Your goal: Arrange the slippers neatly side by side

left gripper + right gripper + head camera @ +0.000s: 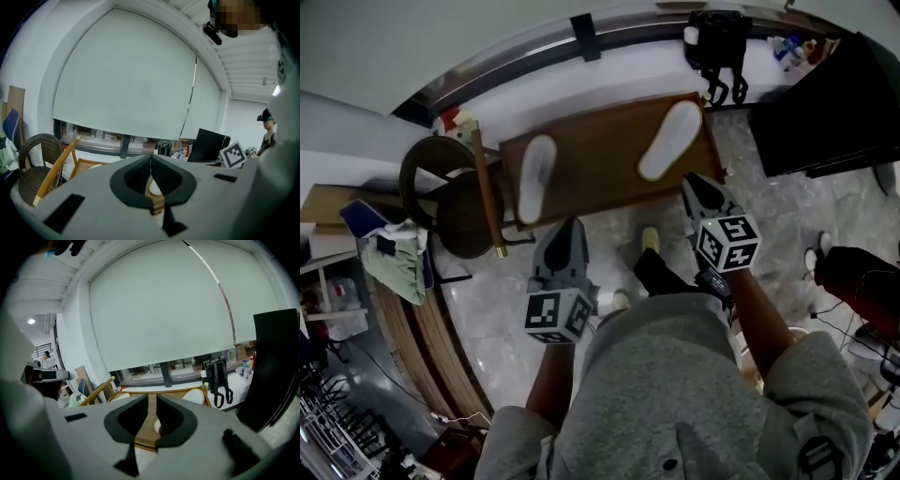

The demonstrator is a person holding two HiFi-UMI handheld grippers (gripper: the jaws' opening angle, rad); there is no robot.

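Grey marbled floor (pixel 516 309) across the centre of the head view. Low wooden platform (pixel 600 159) at upper centre, set against a white sill (pixel 628 70). Wicker chair (pixel 441 202) at left. Black backpack (pixel 719 42) on the sill, at top. Pale roller blind (pixel 126 70) drawn, with a strip of window exposed beneath.

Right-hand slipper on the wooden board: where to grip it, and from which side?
Likely the near end, pinched across its thin edge, coming in low from the person's side with the right gripper. The slipper lies flat and slanted on the board, with that end nearest the gripper.
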